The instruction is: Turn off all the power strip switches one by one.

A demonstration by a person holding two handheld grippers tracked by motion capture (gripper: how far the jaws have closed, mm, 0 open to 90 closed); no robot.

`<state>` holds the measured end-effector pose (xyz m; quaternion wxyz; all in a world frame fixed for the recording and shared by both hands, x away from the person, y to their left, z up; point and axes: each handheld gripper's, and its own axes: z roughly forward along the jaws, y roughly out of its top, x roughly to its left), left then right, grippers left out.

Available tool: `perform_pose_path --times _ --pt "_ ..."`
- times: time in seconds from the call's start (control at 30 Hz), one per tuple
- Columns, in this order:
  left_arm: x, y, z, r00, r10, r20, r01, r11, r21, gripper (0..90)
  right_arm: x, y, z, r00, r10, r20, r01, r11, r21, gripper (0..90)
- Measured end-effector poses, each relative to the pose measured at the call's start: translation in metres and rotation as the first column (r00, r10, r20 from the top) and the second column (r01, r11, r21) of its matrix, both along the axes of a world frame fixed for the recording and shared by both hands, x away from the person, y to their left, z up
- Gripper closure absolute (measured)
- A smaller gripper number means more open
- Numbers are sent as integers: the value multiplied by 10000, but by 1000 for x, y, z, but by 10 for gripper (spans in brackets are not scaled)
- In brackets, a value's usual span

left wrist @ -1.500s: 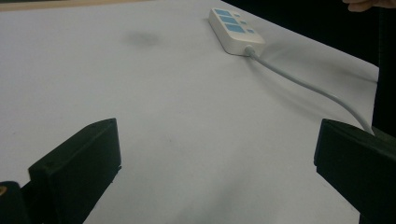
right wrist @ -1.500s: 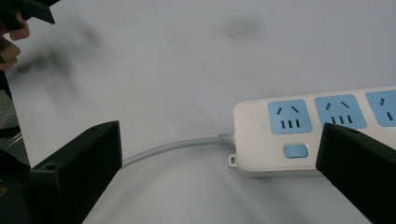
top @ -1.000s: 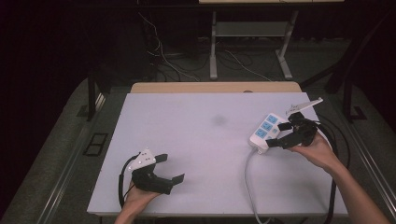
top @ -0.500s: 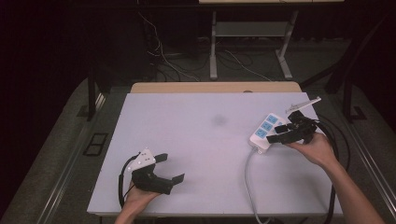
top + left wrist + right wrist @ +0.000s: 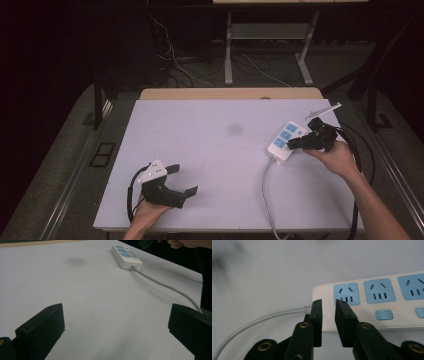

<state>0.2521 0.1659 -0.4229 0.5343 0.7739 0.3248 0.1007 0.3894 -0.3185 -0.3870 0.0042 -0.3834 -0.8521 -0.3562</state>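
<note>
A white power strip (image 5: 285, 138) with blue sockets lies at the right of the white table (image 5: 200, 150), and its grey cable (image 5: 265, 185) runs off the front edge. My right gripper (image 5: 294, 143) hovers over the strip's cable end. In the right gripper view the power strip (image 5: 374, 302) sits just under the right gripper (image 5: 328, 305). Its jaws have just been closing to a narrow gap with nothing between them. My left gripper (image 5: 184, 179) rests near the front left, wide open and empty. The left gripper view shows the left gripper (image 5: 116, 313) and, far off, the power strip (image 5: 126, 255).
A faint grey smudge (image 5: 233, 129) marks the table's middle. A wooden strip (image 5: 230, 93) borders the far edge. Behind the table, loose cables (image 5: 175, 65) and a metal stand (image 5: 229, 55) sit on the dark floor. A black cable (image 5: 357, 150) loops beside the right hand.
The right gripper has shifted slightly left and down toward the strip's cable end, and its jaws have narrowed from wide open to a small gap. The left gripper has stayed put.
</note>
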Motion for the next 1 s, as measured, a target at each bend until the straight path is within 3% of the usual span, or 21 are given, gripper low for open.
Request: perform_pose_path --times 0.27,1.0 --pt "0 0 0 10000 10 21 -10 10000 -8 0 4 0 -3 9997 -131 214 136 9997 -211 897" --pt "1 0 -1 10000 -10 15 10 10000 53 0 13 2 -16 10000 -32 -22 31 9991 -421 898"
